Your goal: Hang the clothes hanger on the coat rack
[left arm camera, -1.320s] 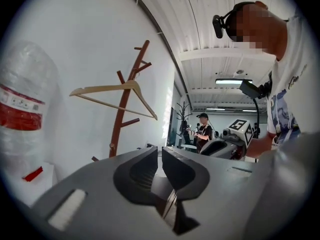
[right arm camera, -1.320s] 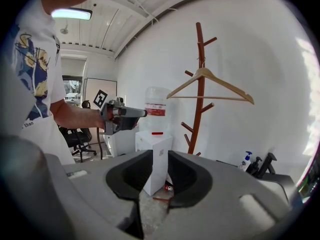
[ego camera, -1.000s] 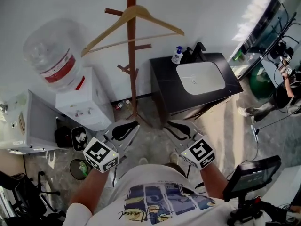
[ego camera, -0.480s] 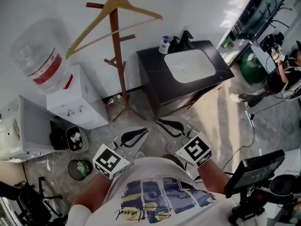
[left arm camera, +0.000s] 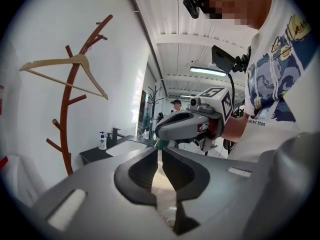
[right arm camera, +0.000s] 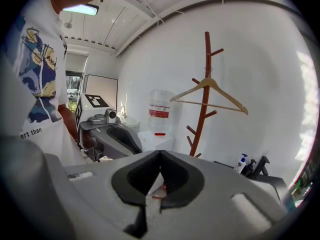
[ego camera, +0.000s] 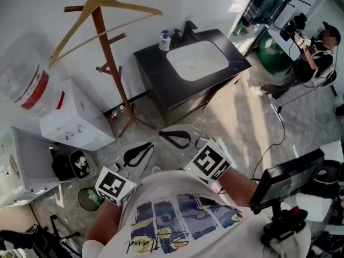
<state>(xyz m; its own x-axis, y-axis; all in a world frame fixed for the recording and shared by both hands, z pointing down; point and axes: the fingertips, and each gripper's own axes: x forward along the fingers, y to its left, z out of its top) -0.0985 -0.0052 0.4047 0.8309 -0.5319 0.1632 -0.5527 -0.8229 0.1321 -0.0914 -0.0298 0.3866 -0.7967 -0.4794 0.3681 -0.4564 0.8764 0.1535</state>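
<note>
Clothes hanger [ego camera: 131, 6], pale wood with a straight bottom bar, hangs near the top of the red-brown wooden branch-style coat rack [ego camera: 105, 52], by the white wall. Left tongs [ego camera: 146, 147] are closed with nothing between them. Right tongs [ego camera: 167, 137] are the same, tips meeting and empty. Both sit low in front of the person's torso, side by side, well apart from the rack. Black vanity bench [ego camera: 156, 77] with a white basin stands just right of the rack.
</note>
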